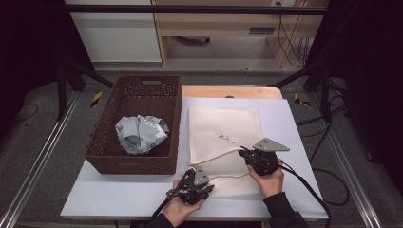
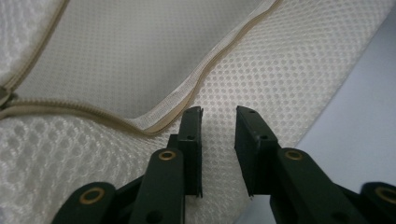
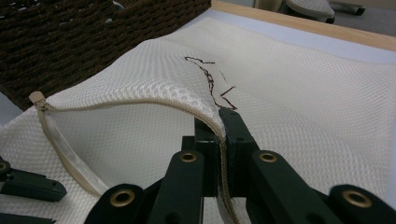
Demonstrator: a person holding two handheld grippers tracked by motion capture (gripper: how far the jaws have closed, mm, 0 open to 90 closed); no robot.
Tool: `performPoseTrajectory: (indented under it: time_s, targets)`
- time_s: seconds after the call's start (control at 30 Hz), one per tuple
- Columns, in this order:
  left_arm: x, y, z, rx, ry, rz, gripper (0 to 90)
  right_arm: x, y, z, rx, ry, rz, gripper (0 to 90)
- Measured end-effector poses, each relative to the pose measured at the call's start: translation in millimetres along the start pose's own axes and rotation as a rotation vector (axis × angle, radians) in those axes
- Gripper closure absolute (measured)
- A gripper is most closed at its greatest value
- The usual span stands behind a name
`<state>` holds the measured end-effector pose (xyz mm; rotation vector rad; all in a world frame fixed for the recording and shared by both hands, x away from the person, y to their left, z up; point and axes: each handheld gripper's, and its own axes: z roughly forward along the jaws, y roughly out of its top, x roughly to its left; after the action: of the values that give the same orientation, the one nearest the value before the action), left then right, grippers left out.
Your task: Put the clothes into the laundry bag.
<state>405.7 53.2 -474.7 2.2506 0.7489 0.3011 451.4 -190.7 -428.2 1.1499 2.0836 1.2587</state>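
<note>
1. Hands at the near edge of the table (image 1: pixel 109 199) work a cream mesh bag (image 1: pixel 223 128) that lies flat on the white surface, just right of a wicker basket (image 1: pixel 135 161).

2. Nearest the person, the left gripper (image 1: pixel 202 186) hovers at the bag's lower left corner; in the left gripper view its jaws stand partly apart over the lower mesh panel (image 2: pixel 299 56), just beside the zip (image 2: pixel 196 88), and press on nothing. It should take a bite of the lower layer alone, close to the zip, so the mouth can be pulled wide.

3. A little farther in, the right gripper (image 1: pixel 244 153) is clamped on the upper zip edge (image 3: pixel 154 100) and lifts it into an arch, so the bag's mouth gapes. Holding that edge up and level, without tugging sideways, likely keeps the opening from collapsing.

4. Beyond the raised edge, the dark stitched mark (image 3: pixel 210 79) shows on the top panel, and the zip pull (image 3: pixel 36 98) sits at the far end of the opening.

5. Farther left, a crumpled grey garment (image 1: pixel 141 134) rests in the basket, seemingly the item bound for the bag; the mouth should face it.
</note>
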Motion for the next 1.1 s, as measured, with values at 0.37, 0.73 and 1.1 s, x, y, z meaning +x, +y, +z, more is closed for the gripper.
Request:
performPoseTrajectory:
  time_s: [0.37, 0.73, 1.1]
  targets:
    - [10.1, 21.7, -60.5, -0.186, 0.006, -0.017, 51.4, 1.8, -2.0, 1.0, 0.014, -0.008, -0.011, 86.1]
    - [52.5, 30.3, -114.7, -0.287, 0.069, -0.083, 39.9, 2.4, -3.0, 1.0, 0.027, -0.010, -0.017, 85.9]
    - [104.1, 30.4, -150.2, -0.305, 0.139, -0.141, 33.6, 2.5, -2.7, 0.1, 0.022, -0.014, -0.025, 85.7]
